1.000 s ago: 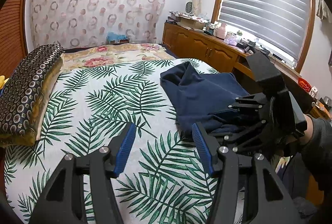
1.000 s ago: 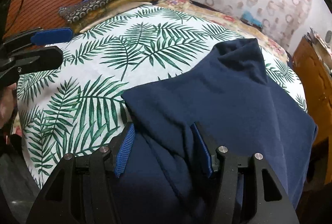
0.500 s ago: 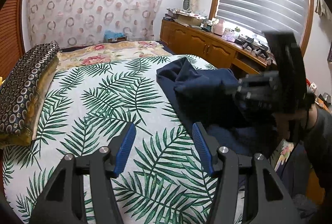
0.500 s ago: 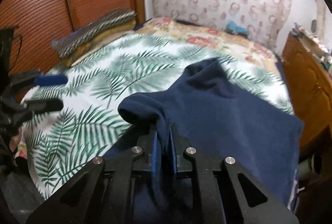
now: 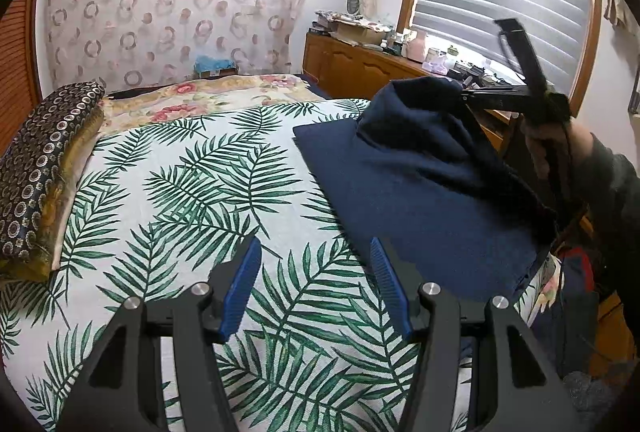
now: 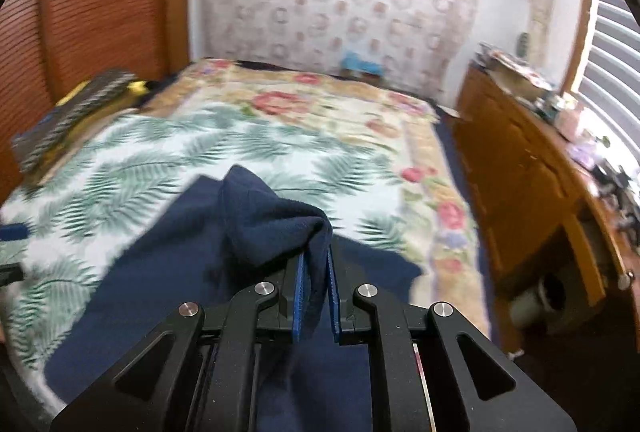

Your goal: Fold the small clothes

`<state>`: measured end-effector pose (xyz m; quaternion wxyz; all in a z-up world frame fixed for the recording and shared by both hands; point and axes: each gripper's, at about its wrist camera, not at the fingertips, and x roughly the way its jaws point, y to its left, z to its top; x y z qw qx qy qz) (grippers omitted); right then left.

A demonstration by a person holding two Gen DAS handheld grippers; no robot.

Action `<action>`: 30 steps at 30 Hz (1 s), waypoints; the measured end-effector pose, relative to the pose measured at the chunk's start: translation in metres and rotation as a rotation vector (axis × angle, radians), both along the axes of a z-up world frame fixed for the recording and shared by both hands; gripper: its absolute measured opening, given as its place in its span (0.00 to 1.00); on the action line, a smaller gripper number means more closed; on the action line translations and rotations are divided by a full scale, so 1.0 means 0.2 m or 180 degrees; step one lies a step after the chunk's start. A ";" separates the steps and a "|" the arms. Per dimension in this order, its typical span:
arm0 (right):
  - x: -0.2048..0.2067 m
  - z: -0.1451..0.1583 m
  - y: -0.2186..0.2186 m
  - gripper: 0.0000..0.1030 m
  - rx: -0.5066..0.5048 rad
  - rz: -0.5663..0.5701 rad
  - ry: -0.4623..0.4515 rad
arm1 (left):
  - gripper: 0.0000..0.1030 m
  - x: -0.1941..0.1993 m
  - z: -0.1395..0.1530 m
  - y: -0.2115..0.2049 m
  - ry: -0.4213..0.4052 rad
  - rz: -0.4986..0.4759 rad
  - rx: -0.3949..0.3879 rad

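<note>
A navy blue garment [image 5: 420, 191] lies on the right side of the palm-leaf bedspread [image 5: 180, 191]. My right gripper [image 6: 314, 272] is shut on a bunched edge of the navy garment [image 6: 272, 228] and holds it lifted above the bed; it also shows in the left wrist view [image 5: 464, 97], up at the right with the cloth hanging from it. My left gripper [image 5: 316, 288] is open and empty, low over the bedspread just left of the garment's near edge.
A dark patterned pillow [image 5: 44, 159] lies along the bed's left edge. A wooden cabinet [image 5: 360, 67] with clutter runs along the right under the window blinds. A floral blanket [image 6: 320, 111] covers the far end of the bed.
My right gripper closed on the garment's edge and raised it up and toward the far side, pulling the cloth into a peak. My left gripper stayed open and nearly still.
</note>
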<state>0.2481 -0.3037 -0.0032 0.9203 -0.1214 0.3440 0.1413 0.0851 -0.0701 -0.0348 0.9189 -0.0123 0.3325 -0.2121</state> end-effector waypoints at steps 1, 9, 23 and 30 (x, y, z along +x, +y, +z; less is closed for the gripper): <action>0.04 -0.01 -0.04 0.08 -0.0028 -0.0112 0.0013 | 0.54 0.00 0.00 0.00 0.0002 -0.0003 0.0003; 0.11 -0.10 -0.18 0.19 -0.0278 -0.0615 0.0030 | 0.54 0.00 -0.01 -0.02 0.0029 -0.0026 0.0016; -0.24 -0.13 -0.19 0.48 0.0022 -0.0334 0.0134 | 0.54 -0.01 -0.06 -0.14 0.0116 -0.0230 0.0084; -0.52 -0.22 -0.17 0.48 0.0173 -0.0190 0.0264 | 0.54 -0.03 -0.10 -0.25 0.0218 -0.0421 0.0200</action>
